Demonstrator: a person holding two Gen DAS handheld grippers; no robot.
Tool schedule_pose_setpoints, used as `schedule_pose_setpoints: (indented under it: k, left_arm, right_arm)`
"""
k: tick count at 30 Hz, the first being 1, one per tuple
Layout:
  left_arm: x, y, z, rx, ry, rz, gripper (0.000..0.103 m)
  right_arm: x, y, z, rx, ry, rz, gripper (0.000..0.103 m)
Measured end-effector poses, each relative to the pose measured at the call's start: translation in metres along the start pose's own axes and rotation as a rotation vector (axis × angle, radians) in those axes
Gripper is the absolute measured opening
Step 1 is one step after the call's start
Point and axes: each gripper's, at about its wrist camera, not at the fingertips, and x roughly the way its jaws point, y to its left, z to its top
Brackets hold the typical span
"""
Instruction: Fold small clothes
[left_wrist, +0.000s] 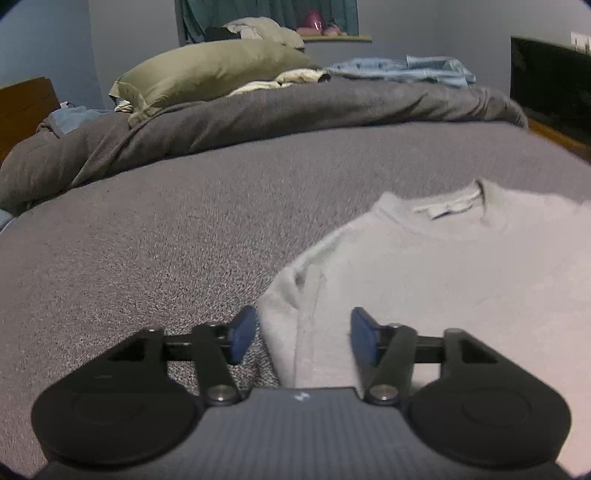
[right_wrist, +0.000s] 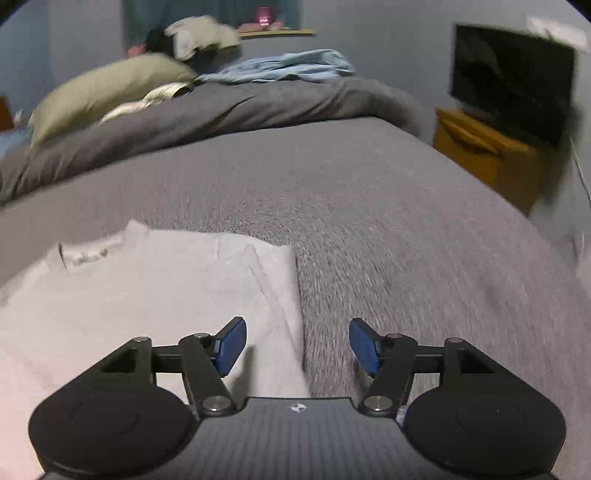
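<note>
Both grippers hover with jaws apart over a pale sweater spread on a grey bed.

Blue pads of the left gripper (left_wrist: 302, 336) stand well apart and grip nothing; they straddle the sweater's (left_wrist: 443, 266) left edge, where a sleeve lies folded in over the body (one pad over the grey bed cover (left_wrist: 166, 229), the other over the knit). On the other side, the right gripper (right_wrist: 297, 345) is likewise open and empty, its pads straddling the sweater's (right_wrist: 147, 295) right edge, which also looks folded inward. Neckline and label lie toward the far end. Beyond, a rumpled dark duvet (left_wrist: 277, 110) crosses the bed, with an olive pillow (left_wrist: 207, 70) and light blue clothing (left_wrist: 402, 70) behind it. A dark screen (right_wrist: 513, 77) stands on a wooden cabinet (right_wrist: 487, 155) at the right.
</note>
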Motion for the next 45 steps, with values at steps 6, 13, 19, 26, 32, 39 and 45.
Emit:
schedule_pose_setpoints:
  k: [6,13,19,26,32,39,45]
  left_arm:
    - [-0.041,-0.017,0.005,-0.016,-0.038,-0.048,0.073]
    - [-0.071,-0.045,-0.009,-0.031,0.003,-0.126,0.074]
    - [-0.081,-0.066,-0.025,-0.053,0.062,-0.21,0.075]
    - [-0.088,-0.094,-0.042,-0.004,0.105,-0.238,0.076]
    - [-0.085,-0.1,-0.047,-0.013,0.127,-0.244,0.078]
    - [-0.07,-0.105,-0.027,-0.074,0.149,-0.268,0.08]
    - [-0.052,-0.141,0.018,-0.108,0.189,-0.348,0.08]
  right_arm:
    - [-0.062,-0.014,-0.024,0.153,-0.06,0.003,0.09]
    - [-0.103,-0.045,-0.099,0.493,0.003,-0.089,0.091]
    - [-0.096,-0.067,-0.146,0.773,0.071,-0.005,0.091]
    - [-0.074,-0.059,-0.154,0.839,0.06,0.146,0.084]
    - [-0.047,-0.058,-0.162,0.915,0.092,0.207,0.058]
    - [-0.021,-0.05,-0.175,1.023,-0.006,0.251,0.055]
    - [-0.027,-0.036,-0.157,0.977,-0.076,0.237,0.035]
